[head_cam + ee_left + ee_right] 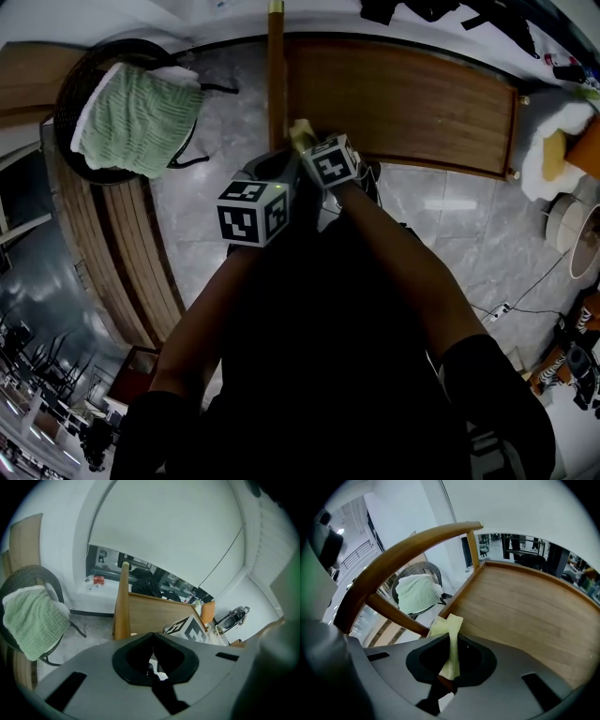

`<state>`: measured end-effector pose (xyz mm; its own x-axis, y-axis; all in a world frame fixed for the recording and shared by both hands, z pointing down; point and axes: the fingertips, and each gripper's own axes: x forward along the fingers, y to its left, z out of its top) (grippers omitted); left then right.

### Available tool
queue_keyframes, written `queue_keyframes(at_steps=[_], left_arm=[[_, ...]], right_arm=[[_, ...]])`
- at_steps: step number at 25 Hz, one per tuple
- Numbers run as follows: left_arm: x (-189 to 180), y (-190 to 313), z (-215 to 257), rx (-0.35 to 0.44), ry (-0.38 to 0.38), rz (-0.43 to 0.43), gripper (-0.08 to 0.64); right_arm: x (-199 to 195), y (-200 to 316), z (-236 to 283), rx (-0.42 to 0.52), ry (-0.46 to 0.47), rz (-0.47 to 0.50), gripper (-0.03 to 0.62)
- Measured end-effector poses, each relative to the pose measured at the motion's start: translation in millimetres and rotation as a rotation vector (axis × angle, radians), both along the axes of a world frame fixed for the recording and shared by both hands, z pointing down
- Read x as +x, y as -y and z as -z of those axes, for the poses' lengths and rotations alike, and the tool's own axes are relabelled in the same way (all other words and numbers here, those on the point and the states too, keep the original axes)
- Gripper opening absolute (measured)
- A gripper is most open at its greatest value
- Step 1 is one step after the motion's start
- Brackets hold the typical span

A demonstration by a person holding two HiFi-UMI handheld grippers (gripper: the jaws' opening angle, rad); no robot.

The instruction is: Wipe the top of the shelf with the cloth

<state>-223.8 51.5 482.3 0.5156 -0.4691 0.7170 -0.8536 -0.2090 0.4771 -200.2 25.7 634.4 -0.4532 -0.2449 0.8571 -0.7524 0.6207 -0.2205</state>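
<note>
A pale yellow cloth (pixel 450 634) is pinched in my right gripper (pixel 451 641), which is shut on it; the cloth's tip (pixel 301 134) pokes out by the near left corner of the wooden shelf top (pixel 403 98). In the right gripper view the shelf top (pixel 525 606) spreads ahead and to the right, just beyond the cloth. My left gripper (pixel 152 641) is shut with nothing between its jaws. It hangs beside the right one (pixel 328 161), just left of it, short of the shelf's wooden post (pixel 276 75).
A dark wicker chair (pixel 89 89) with a green towel (pixel 141 117) over it stands at the left on the marble floor. A curved wooden rail (pixel 393 559) arches over the shelf's left end. Cushions and baskets (pixel 562 159) lie at the right.
</note>
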Motion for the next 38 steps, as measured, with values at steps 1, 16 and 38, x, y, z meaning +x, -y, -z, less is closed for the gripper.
queue_keyframes(at_steps=[1,16,38], left_arm=[[3.8,1.0,0.1,0.001,0.003,-0.003,0.012],[115.5,3.0,-36.1,-0.044,0.095,-0.114,0.012],[300.7,12.4,-60.8,-0.066,0.086,-0.28,0.012]], right_arm=[[2.9,-0.4,0.3,-0.003,0.0,-0.003,0.043],[145.8,-0.3,2.1,0.044,-0.063,-0.058,0.043],[354.8,8.3,12.8,0.072,-0.08,-0.163,0.043]])
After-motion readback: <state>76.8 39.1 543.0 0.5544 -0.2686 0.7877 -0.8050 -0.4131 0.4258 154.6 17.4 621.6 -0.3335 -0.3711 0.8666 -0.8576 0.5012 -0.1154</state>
